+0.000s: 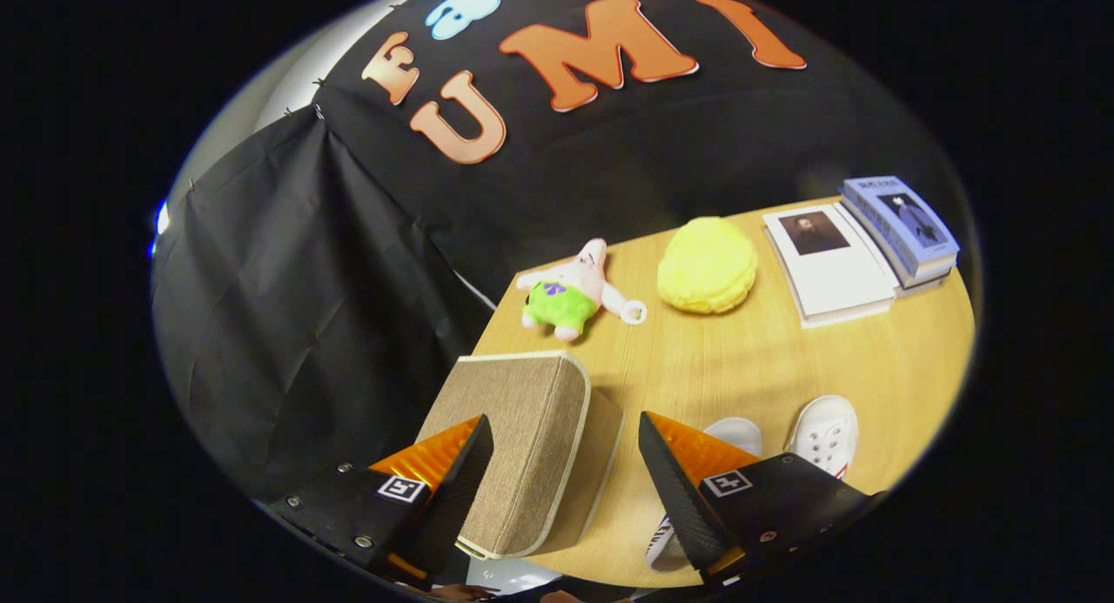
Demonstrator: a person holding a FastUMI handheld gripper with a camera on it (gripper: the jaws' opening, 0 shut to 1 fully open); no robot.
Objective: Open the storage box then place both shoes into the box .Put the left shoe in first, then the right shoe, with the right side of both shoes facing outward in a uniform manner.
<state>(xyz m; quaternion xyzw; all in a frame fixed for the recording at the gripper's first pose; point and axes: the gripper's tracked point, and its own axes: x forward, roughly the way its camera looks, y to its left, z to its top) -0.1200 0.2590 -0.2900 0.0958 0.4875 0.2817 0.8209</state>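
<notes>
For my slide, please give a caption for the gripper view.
Open claw above the closed storage box; two white shoes wait beside it.

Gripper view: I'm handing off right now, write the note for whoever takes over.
Gripper: jaws open, holding nothing, straddling the near corner of the box.
Box: on the table, lid looks closed.
Shoes: two white ones side by side on the table, just beyond one finger.
Done: nothing yet.
Left: open the box, put in the left shoe, then the right, right sides facing outward.
</notes>
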